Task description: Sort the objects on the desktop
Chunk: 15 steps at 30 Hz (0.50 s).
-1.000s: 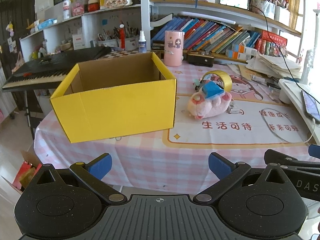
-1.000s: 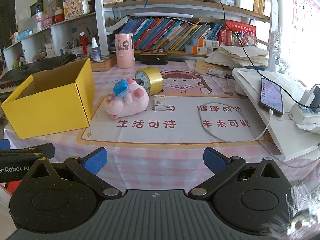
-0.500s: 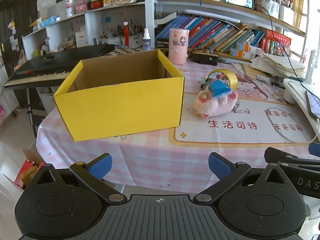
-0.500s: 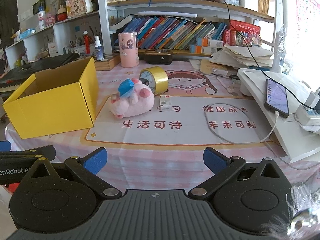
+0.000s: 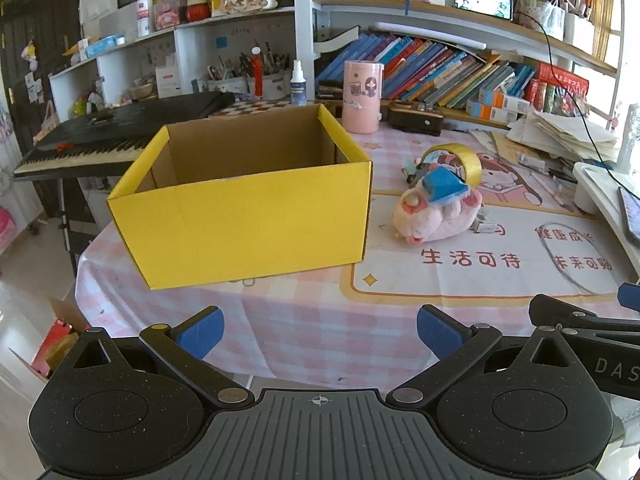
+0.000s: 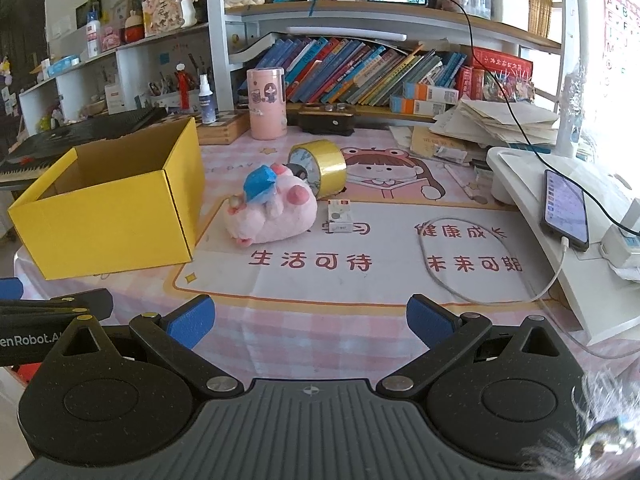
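An open yellow cardboard box (image 5: 244,216) (image 6: 112,208) stands on the left of the pink checked table; its inside looks bare. Right of it lies a pink plush toy (image 5: 436,216) (image 6: 272,216) with a blue hat. Behind the plush a roll of gold tape (image 5: 460,158) (image 6: 324,164) stands on edge. A small white card pack (image 6: 339,216) lies beside the plush. My left gripper (image 5: 320,330) hangs open over the table's near edge, in front of the box. My right gripper (image 6: 310,318) is open too, short of the printed mat, holding nothing.
A pink cylinder cup (image 6: 266,104) and a dark case (image 6: 326,120) stand at the back by the bookshelf. A white cable (image 6: 480,276) loops on the mat. A phone (image 6: 566,210) rests on a white stand at the right. A keyboard (image 5: 120,132) sits left of the table.
Both grippers have moved forward and a little up toward the table, so the box, plush and tape look nearer. Both stay open; nothing on the table has moved.
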Motion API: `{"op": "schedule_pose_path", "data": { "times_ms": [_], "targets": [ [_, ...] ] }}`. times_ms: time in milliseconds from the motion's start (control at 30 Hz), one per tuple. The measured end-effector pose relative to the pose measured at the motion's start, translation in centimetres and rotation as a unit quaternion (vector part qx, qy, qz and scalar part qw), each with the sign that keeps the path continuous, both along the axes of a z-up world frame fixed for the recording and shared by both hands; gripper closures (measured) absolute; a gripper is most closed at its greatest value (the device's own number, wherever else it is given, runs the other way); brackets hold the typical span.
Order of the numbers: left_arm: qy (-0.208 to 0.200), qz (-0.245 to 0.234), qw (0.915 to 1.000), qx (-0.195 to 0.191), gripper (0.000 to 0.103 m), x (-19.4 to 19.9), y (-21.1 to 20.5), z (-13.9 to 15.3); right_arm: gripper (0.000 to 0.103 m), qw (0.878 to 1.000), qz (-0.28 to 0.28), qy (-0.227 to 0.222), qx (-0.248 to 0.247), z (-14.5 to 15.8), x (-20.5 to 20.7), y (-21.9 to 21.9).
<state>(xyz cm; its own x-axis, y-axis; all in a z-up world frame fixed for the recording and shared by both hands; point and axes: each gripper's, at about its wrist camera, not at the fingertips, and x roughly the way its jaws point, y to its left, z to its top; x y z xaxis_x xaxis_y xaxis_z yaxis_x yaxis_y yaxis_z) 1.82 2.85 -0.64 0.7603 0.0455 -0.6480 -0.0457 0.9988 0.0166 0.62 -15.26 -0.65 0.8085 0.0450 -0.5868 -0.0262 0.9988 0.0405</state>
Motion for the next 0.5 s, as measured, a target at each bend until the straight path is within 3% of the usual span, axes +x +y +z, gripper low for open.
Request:
{"op": "schedule_pose_path", "data": {
  "times_ms": [500],
  "targets": [
    [0.007,0.005,1.0000,-0.004,0.000,1.5,-1.6,-0.2,0.000,1.000,0.006,0.013,0.013,-0.4,1.6,-1.7]
  ]
}}
